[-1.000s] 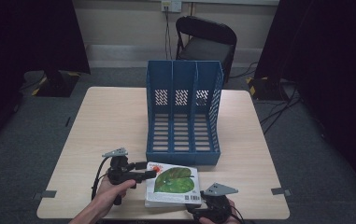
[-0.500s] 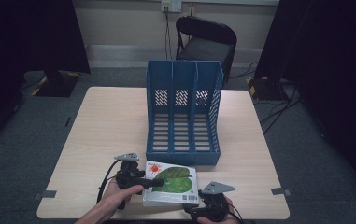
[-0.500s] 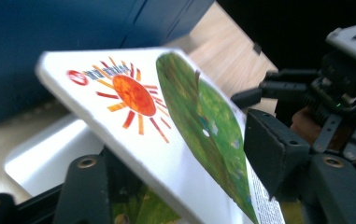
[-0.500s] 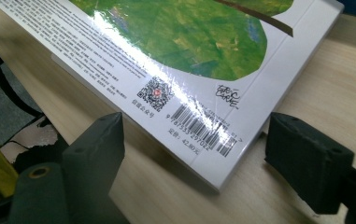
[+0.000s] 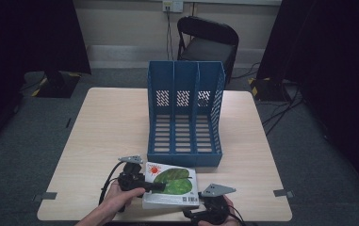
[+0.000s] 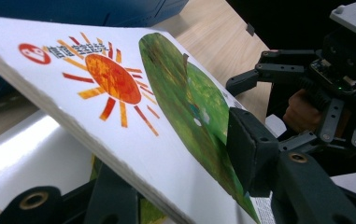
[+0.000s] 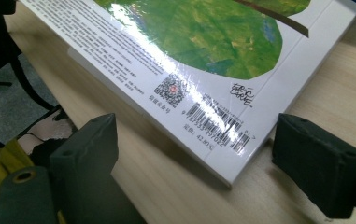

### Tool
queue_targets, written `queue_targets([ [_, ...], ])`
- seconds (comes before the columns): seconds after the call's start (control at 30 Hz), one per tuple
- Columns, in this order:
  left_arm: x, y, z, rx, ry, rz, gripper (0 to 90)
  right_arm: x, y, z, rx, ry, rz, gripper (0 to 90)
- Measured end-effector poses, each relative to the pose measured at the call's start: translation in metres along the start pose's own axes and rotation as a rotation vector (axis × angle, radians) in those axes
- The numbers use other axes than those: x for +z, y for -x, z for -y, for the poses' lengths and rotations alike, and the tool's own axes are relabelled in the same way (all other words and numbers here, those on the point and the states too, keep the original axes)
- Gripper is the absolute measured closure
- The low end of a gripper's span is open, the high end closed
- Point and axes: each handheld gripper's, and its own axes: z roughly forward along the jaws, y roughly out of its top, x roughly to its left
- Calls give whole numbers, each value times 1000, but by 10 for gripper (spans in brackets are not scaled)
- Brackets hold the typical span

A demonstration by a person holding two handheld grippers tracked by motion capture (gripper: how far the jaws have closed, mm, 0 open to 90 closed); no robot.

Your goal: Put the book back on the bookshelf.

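**A:** So where's the glossy white picture book with the green leaf and orange sun on its cover (image 5: 171, 184) sitting?

**B:** It's found at the 6 o'clock edge of the pale wooden tabletop (image 5: 101, 132), just in front of the blue plastic three-slot file rack (image 5: 185, 113). Its left edge is being pinched by the left gripper (image 5: 154, 187), whose jaws have just been closing; one pad is pressed on the cover, the other is tucked underneath. That edge looks lifted in the left gripper view.

**A:** And the other one?

**B:** The right gripper (image 7: 199, 163) is held spread wide, jaws just been opening, with the barcode corner seen between the pads, untouched.
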Motion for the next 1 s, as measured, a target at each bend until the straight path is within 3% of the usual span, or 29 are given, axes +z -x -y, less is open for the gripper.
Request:
queue_targets([
  [0.17, -1, 3, -2, 29, -11, -4, 592, -6, 1, -3, -5, 9, -26, 159],
  [0.27, -1, 7, -5, 73, -16, -15, 592, -9, 5, -4, 19, 14, -15, 166],
  [0.37, -2, 8, -6, 87, -20, -21, 592, -11, 10, -7, 53, 23, -20, 166],
  [0.57, -1, 15, -5, 129, -40, -26, 594, -15, 19, -13, 73, 57, 0, 162],
  [0.8, -2, 23, -6, 200, -51, -45, 598, -2, 15, -13, 19, -27, 6, 136],
  [1.0, -2, 28, -6, 249, -53, -63, 601, 2, 21, -16, 27, -27, -15, 123],
])
